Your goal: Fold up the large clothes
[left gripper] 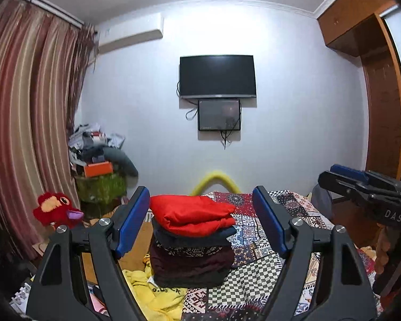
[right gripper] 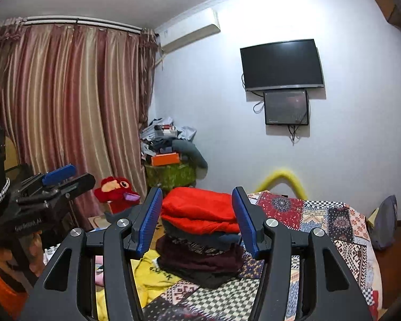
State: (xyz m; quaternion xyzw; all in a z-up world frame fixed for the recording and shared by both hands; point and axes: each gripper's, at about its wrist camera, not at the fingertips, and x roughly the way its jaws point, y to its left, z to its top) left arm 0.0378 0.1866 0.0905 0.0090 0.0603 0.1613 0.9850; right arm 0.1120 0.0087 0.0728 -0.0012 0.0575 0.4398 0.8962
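Far left hangs a striped curtain, with a red plush toy low beside it and a heap of clutter in the corner behind. The left claw is released, its blue pads spread wide and holding nothing; it hangs above the bed with the stack framed between its fingers but well beyond them. That stack sits near the bed's left edge: a red garment on top, a dark blue one under it, then patterned and maroon layers, all folded flat. A yellow garment lies crumpled just left of the stack's base, touching it, partly spilling off the bed edge. A TV hangs on the wall beyond. Further right the patchwork cover runs bare. The right claw is likewise released and empty, raised above the bed and looking at the same stack from the right.

Judging from this, one fold cycle looks finished, red piece set on the pile, and both claws are free between garments. The yellow piece seems the likely next one. That calls for bringing a claw down to its loose edge, pinching only that cloth without nudging the pile, and dragging it onto the bare cover to spread it flat
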